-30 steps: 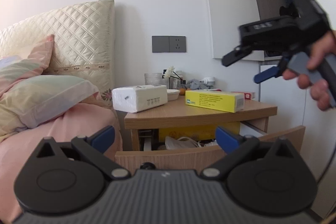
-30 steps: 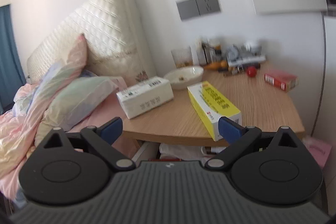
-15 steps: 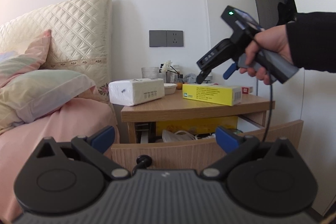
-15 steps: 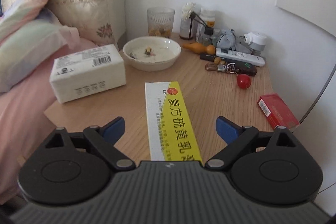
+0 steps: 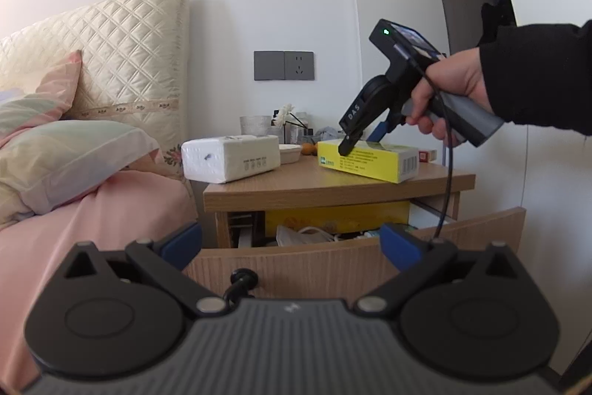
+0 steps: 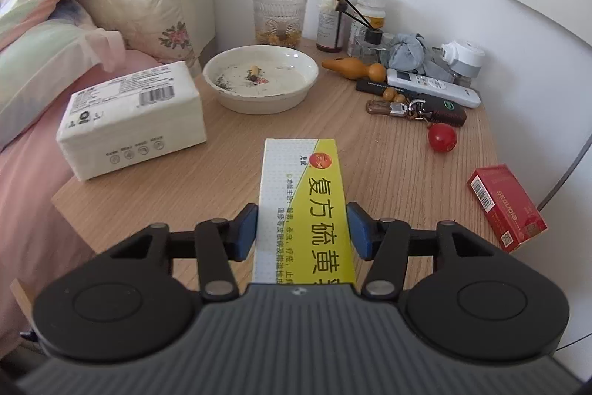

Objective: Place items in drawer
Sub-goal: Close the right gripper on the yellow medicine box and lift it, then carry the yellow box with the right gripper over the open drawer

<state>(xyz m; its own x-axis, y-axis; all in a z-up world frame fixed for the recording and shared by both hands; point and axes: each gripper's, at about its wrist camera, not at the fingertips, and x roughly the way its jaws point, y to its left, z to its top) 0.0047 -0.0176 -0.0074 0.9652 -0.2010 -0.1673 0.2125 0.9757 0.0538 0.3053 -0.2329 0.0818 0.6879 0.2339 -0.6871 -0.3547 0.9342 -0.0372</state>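
Note:
A long yellow and white box (image 6: 307, 206) lies on the wooden nightstand (image 6: 229, 165). My right gripper (image 6: 301, 228) has its blue pads against both long sides of the box, shut on it. In the left wrist view the box (image 5: 366, 160) still rests on the nightstand top with the right gripper (image 5: 360, 137) on it. The drawer (image 5: 333, 269) below stands pulled open, with a yellow box and cables inside. My left gripper (image 5: 290, 241) is open and empty, held in front of the drawer.
On the nightstand are a white tissue pack (image 6: 129, 121), a white bowl (image 6: 261, 76), a glass (image 6: 279, 17), bottles, a remote (image 6: 433, 87), keys, a red ball (image 6: 442, 137) and a red packet (image 6: 507, 206). The bed with pillows (image 5: 74, 150) lies to the left.
My right gripper has come down onto the nightstand and closed its fingers on the yellow box. My left gripper has stayed open in front of the drawer.

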